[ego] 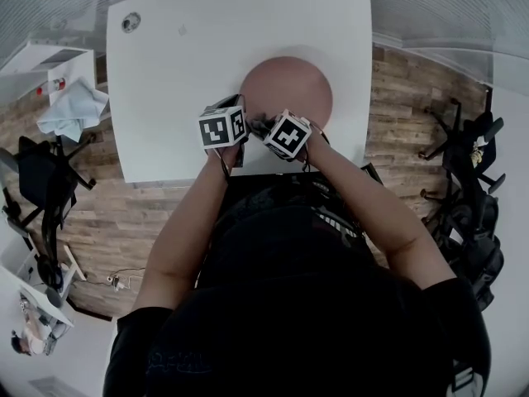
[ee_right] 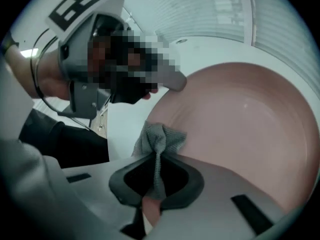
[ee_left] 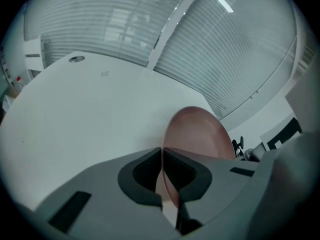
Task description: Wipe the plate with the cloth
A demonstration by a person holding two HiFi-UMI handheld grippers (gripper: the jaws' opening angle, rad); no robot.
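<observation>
A round plate (ego: 289, 85) with a smooth, matte, dusty-pink surface and a shallow raised rim sits on the flat white counter (ego: 182, 73), towards its near right part. Both claws meet at the plate's near edge.

In the left gripper view, the left claw (ee_left: 161, 153) has its dark, scooped pads drawn almost together on the plate's (ee_left: 197, 134) thin rim, which runs edge-on into the narrow slit between them. The claw is gripping the plate at its edge.

In the right gripper view, the right claw (ee_right: 157, 159) is closed on a grey cloth (ee_right: 160, 139). The fabric has a fine woven, slightly nubby texture. It is pinched into a narrow vertical fold between the pads and bunches into a crumpled tuft just beyond them. That tuft rests on the plate's (ee_right: 240, 134) rim, at the plate's left edge as that view shows it. The same view shows the other gripper's grey plastic body just beyond the plate's rim, topped by a cube with black-and-white square markers (ee_right: 82, 4).

In the head view, the two marker cubes (ego: 221, 128) (ego: 287, 135) sit close together over the plate's near edge. To the left of the counter, a pale blue crumpled rag (ego: 73, 106) lies on a small white side table. The floor (ego: 405, 114) is wood plank.
</observation>
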